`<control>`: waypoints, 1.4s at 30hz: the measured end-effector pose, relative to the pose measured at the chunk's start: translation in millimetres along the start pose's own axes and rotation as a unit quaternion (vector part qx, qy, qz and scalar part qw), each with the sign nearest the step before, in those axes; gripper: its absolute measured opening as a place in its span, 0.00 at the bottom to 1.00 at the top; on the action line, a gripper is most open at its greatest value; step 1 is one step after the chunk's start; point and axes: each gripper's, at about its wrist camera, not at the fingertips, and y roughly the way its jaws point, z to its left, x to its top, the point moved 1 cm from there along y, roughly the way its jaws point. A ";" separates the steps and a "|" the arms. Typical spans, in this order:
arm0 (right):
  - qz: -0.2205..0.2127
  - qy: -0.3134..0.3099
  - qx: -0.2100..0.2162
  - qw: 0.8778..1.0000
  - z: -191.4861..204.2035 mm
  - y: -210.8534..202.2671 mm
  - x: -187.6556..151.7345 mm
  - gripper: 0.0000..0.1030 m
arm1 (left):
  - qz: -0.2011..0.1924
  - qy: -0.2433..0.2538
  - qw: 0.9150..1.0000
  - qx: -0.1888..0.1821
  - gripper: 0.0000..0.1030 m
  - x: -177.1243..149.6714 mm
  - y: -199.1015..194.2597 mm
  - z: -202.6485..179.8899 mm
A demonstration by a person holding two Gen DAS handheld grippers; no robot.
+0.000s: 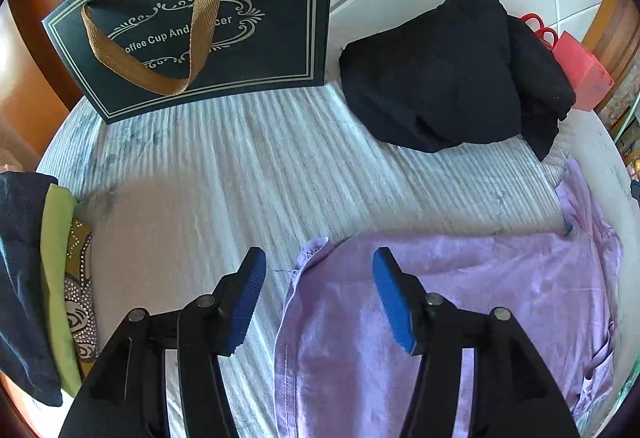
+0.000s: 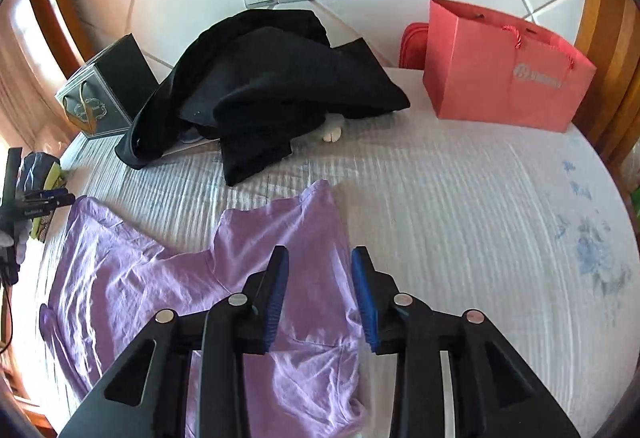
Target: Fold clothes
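A lilac shirt [image 1: 460,298] lies spread and partly folded on the striped bedsheet [image 1: 256,173]. My left gripper [image 1: 318,294] hovers open above the shirt's left edge, its blue pads [image 1: 392,302] holding nothing. In the right wrist view the same lilac shirt [image 2: 132,278] stretches to the left, with a sleeve [image 2: 308,213] pointing toward the headboard. My right gripper [image 2: 320,298] stands open over the shirt's right side, and no cloth is pinched between its pads. The left gripper [image 2: 44,199] shows at the far left edge of that view.
A heap of black clothes [image 2: 264,85] lies near the headboard. A dark gift bag [image 1: 200,17] with a gold strap stands at the back left, a red paper bag [image 2: 508,73] at the back right. Folded garments [image 1: 44,278] are stacked at the bed's left edge.
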 end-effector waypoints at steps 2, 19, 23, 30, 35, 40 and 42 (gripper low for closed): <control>0.012 0.004 0.002 1.000 2.5 19.7 4.5 0.32 | 0.007 0.009 1.000 0.007 0.55 0.4 9.9 -2.9; 0.090 -0.073 -0.042 0.992 27.2 123.2 39.3 0.07 | 0.025 0.042 0.999 -0.006 0.10 0.8 39.0 -10.0; 0.052 -0.086 -0.060 0.993 31.7 97.3 43.5 0.02 | 0.017 0.037 0.999 0.002 0.09 8.1 30.4 -15.5; -0.079 -0.092 -0.035 0.992 31.8 -13.1 17.3 0.02 | -0.034 0.002 0.999 -0.013 0.09 3.5 -2.1 -3.1; -0.101 -0.089 0.016 0.991 45.7 -80.9 -72.9 0.02 | -0.103 -0.013 0.994 -0.013 0.12 -28.1 -36.8 6.2; 0.005 -0.073 0.051 0.996 58.3 -81.9 -167.3 0.04 | -0.064 -0.020 0.997 -0.036 0.48 -69.8 -33.8 5.7; 0.053 -0.040 0.043 0.997 45.3 -68.4 -187.6 0.11 | -0.032 -0.019 0.999 -0.039 0.48 -86.3 -28.7 6.4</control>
